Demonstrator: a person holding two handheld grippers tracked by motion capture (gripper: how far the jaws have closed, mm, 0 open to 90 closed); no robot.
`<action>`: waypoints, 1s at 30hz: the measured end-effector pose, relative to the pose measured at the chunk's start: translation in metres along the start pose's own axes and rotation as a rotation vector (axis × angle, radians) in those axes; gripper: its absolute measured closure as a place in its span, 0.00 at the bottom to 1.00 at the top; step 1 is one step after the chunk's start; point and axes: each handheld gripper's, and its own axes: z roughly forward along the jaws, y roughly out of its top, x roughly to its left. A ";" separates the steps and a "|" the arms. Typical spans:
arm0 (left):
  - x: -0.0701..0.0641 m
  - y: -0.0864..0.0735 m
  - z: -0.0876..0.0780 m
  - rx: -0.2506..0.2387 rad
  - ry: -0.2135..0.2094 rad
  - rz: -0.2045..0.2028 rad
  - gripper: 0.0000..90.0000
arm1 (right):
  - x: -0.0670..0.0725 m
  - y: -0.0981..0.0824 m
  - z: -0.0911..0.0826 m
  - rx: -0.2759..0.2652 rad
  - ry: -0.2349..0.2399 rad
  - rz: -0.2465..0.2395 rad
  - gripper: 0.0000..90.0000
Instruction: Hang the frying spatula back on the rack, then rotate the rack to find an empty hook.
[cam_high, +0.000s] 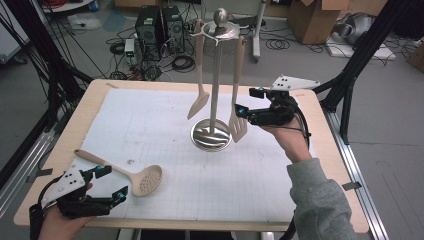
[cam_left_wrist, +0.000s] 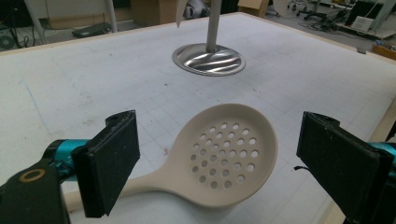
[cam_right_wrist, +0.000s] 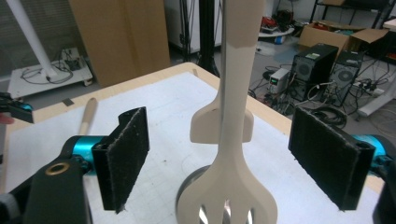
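Beige slotted turner (cam_right_wrist: 228, 186) hangs upright on the rack (cam_high: 215, 75), handle vertical, between the right gripper (cam_high: 246, 101)'s spread, released jaws. Left gripper (cam_high: 111, 183) gapes wide around the skimmer (cam_left_wrist: 224, 154) on the table (cam_high: 65, 145).

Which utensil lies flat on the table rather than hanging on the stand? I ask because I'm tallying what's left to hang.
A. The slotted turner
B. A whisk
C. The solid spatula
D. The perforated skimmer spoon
D: the perforated skimmer spoon lies on the white mat between the open jaws of the left gripper, while the slotted turner and the solid spatula hang from the stand.
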 end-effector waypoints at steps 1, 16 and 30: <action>0.000 0.000 0.001 0.000 -0.003 0.001 0.15 | 0.001 0.000 -0.002 -0.001 -0.001 0.003 0.20; -0.001 0.008 0.026 0.004 -0.052 0.006 0.15 | 0.000 -0.004 -0.024 0.012 -0.020 0.001 0.17; 0.002 0.004 0.021 0.006 -0.042 -0.014 0.15 | -0.008 0.021 -0.041 -0.006 0.001 -0.060 0.62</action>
